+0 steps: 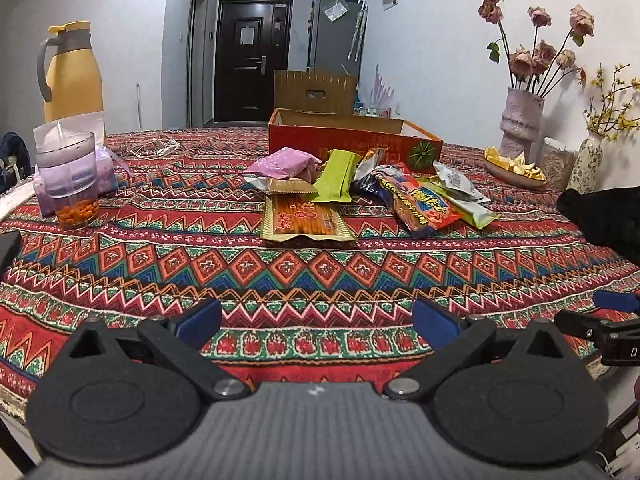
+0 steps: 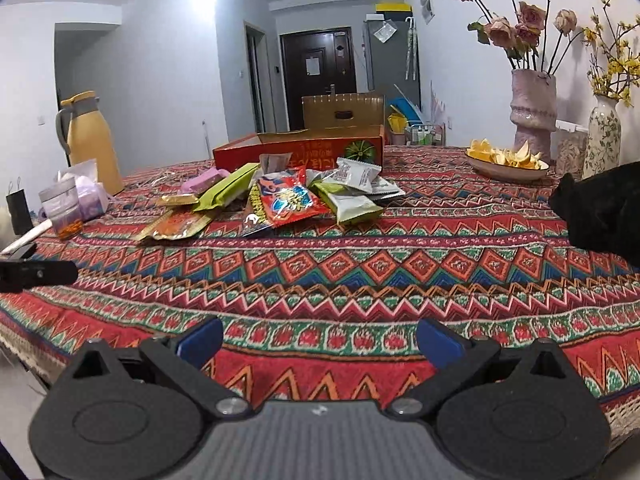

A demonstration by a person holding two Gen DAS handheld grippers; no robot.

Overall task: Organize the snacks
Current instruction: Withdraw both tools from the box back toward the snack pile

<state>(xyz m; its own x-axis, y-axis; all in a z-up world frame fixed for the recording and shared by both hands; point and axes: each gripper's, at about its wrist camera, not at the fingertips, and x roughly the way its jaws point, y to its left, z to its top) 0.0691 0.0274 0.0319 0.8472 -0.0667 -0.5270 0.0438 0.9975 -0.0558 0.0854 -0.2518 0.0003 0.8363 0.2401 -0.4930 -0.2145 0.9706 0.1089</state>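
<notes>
A: How much room is there at the near edge of the table (image 1: 320, 276)?

B: A broad band of patterned cloth lies bare between both grippers and the snack pile. The left gripper (image 1: 318, 322) hangs over the near edge, jaws spread wide, nothing between them. The right gripper (image 2: 320, 340) is the same: wide apart, empty, over the near edge.

A: And the sides?

B: On the left stand a yellow jug (image 1: 72, 76) and a clear cup (image 1: 70, 178) with orange bits at its bottom. On the right, a black object (image 2: 600, 216) juts in at the edge, and a bowl of yellow peels (image 2: 506, 164) sits before two vases: a pink one (image 2: 534, 110) and a floral one (image 2: 604, 138).

A: Where are the snacks?

B: Piled mid-table, just in front of the orange box (image 1: 352, 140), which is open at the top. The orange stick pack (image 1: 304, 216) lies nearest, long axis running away from the left gripper toward the box. The green pack (image 1: 336, 176) leans up across its far end, pointing at the box too. The red bag (image 2: 288, 200) slants toward the right. A pink pack (image 1: 282, 164) lies at the left rear.

A: How many packs?

B: At least seven; they overlap, so I cannot count exactly. One box.
</notes>
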